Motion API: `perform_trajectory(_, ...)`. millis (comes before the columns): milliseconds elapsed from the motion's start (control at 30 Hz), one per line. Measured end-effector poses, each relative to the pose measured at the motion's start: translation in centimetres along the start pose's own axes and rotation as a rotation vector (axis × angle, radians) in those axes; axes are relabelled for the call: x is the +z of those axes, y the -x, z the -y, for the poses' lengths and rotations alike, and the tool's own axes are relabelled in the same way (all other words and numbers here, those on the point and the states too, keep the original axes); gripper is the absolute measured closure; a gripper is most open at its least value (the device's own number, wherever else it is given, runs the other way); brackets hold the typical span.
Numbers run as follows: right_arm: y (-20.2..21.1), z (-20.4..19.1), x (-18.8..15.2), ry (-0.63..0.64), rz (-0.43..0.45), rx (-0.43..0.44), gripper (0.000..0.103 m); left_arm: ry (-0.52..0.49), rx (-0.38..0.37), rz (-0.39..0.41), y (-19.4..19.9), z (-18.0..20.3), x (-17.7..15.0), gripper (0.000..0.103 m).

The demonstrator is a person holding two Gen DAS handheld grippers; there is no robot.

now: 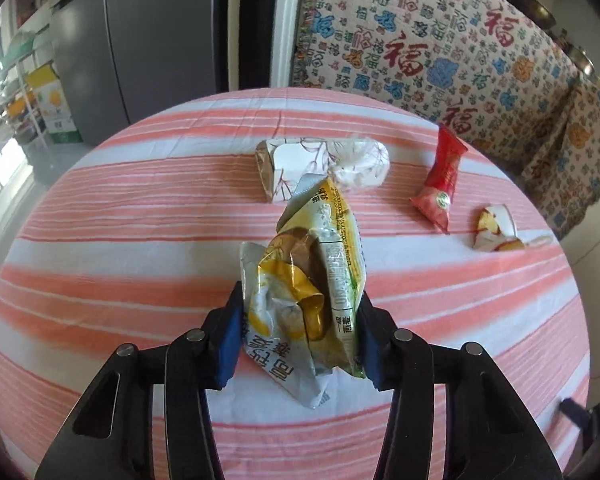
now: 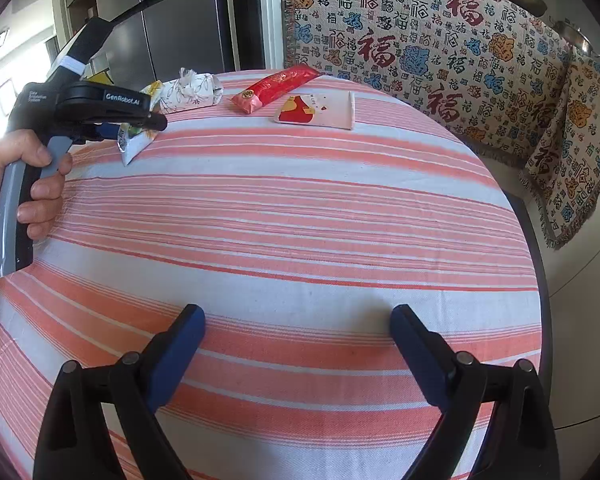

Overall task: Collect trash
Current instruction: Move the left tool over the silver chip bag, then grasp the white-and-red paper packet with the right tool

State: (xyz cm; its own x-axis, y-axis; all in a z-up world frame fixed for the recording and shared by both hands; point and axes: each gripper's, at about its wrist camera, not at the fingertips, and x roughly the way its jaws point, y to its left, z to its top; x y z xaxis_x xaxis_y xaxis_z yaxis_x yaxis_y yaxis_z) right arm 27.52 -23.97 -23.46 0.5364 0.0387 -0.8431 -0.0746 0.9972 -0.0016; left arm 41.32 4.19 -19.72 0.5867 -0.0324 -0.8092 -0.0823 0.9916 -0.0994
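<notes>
On the far left, through the right wrist camera, we see the person's left hand (image 2: 18, 184) wrapped round the grey handle of the left claw (image 1: 300, 320). That claw is clenched on a crumpled yellow and silver snack bag (image 1: 312, 292): both blue pads (image 1: 230, 344) press its sides, and the bag sticks out ahead of the fingertips over the striped tablecloth (image 1: 100, 248).

Just beyond the bag's far end lies a white floral wrapper (image 1: 320, 166), seeming to touch it. Ahead and to the right of the left claw lies a red candy wrapper (image 1: 440, 184), and further right, near the table edge, a torn white and yellow wrapper scrap (image 1: 496, 228); the two lie near each other but apart.

Our right claw (image 2: 298, 328) is released, its jaws spread wide over bare cloth with nothing between them. All the trash sits well ahead of it, and the patterned throw (image 2: 440, 40) hangs beyond, to its right.
</notes>
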Motion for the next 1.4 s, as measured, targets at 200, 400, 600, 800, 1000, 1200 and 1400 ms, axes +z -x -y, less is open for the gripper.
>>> perform_trajectory(200,0.0,0.0,0.0,0.001,0.001,0.001,0.007,-0.102,-0.049,-0.05,5.9,0.3,-5.4,0.057)
perform_trajectory(400,0.1,-0.1,-0.2,0.005,0.007,0.003,0.007,-0.143,-0.037,-0.037,9.2,0.5,-11.6,0.044)
perform_trajectory(600,0.2,0.0,-0.3,0.0,0.013,0.005,0.007,-0.205,0.014,0.006,8.0,1.2,-13.2,0.013)
perform_trajectory(800,-1.6,0.6,4.7,0.185,0.025,-0.079,0.007,-0.119,-0.047,-0.018,7.7,0.2,-12.7,0.005)
perform_trajectory(1000,-6.1,0.4,11.0,0.387,-0.055,-0.153,0.009,-0.16,0.008,-0.012,7.0,0.9,-12.6,0.004)
perform_trajectory(1200,-8.0,-1.2,14.2,0.51,-0.022,-0.19,0.011,-0.165,-0.004,-0.018,6.5,0.9,-12.2,0.001)
perform_trajectory(1400,-9.5,-2.3,14.1,0.509,-0.078,-0.102,0.088,-0.169,-0.002,-0.019,6.3,1.0,-12.1,0.001)
